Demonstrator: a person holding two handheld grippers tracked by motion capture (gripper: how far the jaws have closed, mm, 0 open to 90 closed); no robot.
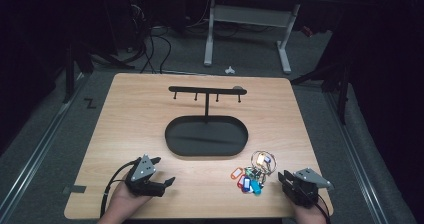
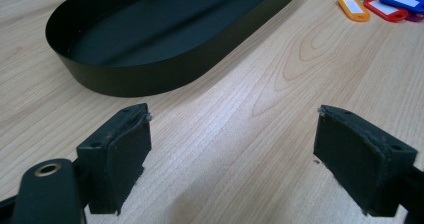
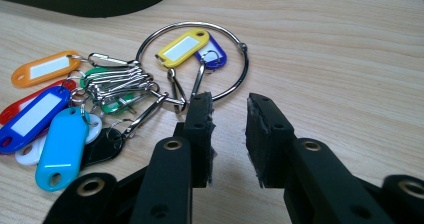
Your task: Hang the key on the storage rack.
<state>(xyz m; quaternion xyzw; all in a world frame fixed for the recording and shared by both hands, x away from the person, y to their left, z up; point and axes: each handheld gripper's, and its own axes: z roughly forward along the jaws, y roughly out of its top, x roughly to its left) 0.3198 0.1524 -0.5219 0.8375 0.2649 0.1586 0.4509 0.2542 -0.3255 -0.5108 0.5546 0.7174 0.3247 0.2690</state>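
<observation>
Key ring (image 3: 192,59): I count one, with about nine colored tags.
Tray (image 2: 165,39): one.
Left gripper (image 2: 232,159): spread wide, nothing between.
Right gripper (image 3: 230,121): narrow gap, pinching nothing.

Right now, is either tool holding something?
No. The right tool is part open at the rim of the big key ring, gripping nothing. The left tool is wide open over bare table.

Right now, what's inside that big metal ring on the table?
A yellow tag and a dark blue tag lie inside the ring, on bare table. The yellow one partly covers the blue one. The right jaws hide the ring's near edge.
</observation>
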